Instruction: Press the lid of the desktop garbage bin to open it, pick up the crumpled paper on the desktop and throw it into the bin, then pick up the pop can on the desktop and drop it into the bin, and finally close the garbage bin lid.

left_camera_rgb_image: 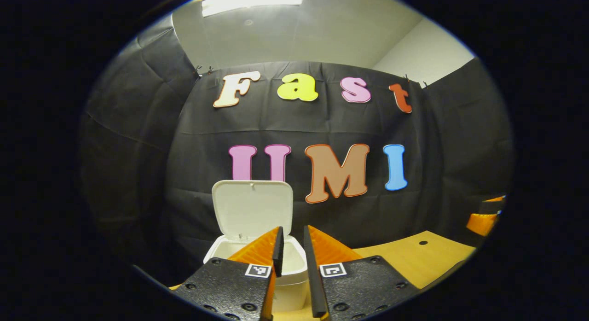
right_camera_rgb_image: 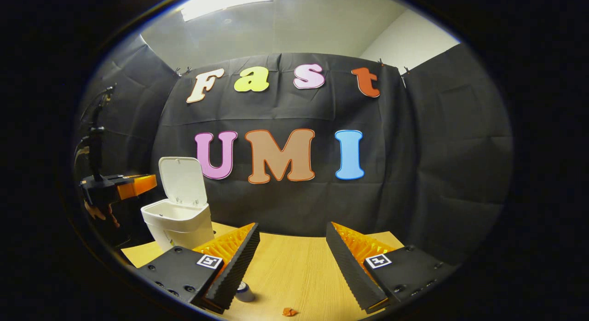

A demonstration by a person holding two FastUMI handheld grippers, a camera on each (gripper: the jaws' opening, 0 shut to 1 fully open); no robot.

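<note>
On the counter (right_camera_rgb_image: 294, 265), toward its far left edge, stands the bin (right_camera_rgb_image: 177, 222), its lid (right_camera_rgb_image: 181, 180) swung up and leaning back against the booth's cloth wall. The bin's inside shows pale; what lies in it cannot be made out. In the left gripper view the bin (left_camera_rgb_image: 290, 270) sits just beyond the left claw (left_camera_rgb_image: 291, 240), whose fingers stand close together with a narrow slit between them and nothing held there. The lid (left_camera_rgb_image: 252, 210) rises behind the fingertips. Further right in that view, at the counter's right edge, part of the other gripper shows. In the right gripper view the right claw (right_camera_rgb_image: 292, 242) is spread wide and holds nothing. Near the counter's front edge, beside the right claw's left finger, stands the can (right_camera_rgb_image: 245, 292), partly hidden by that finger. Right of the can, well apart from the bin, lies the paper (right_camera_rgb_image: 289, 312), a small crumpled scrap. At the left of this view the left gripper (right_camera_rgb_image: 117, 186) hovers beside the bin, a hand (right_camera_rgb_image: 99, 213) beneath it.
</note>
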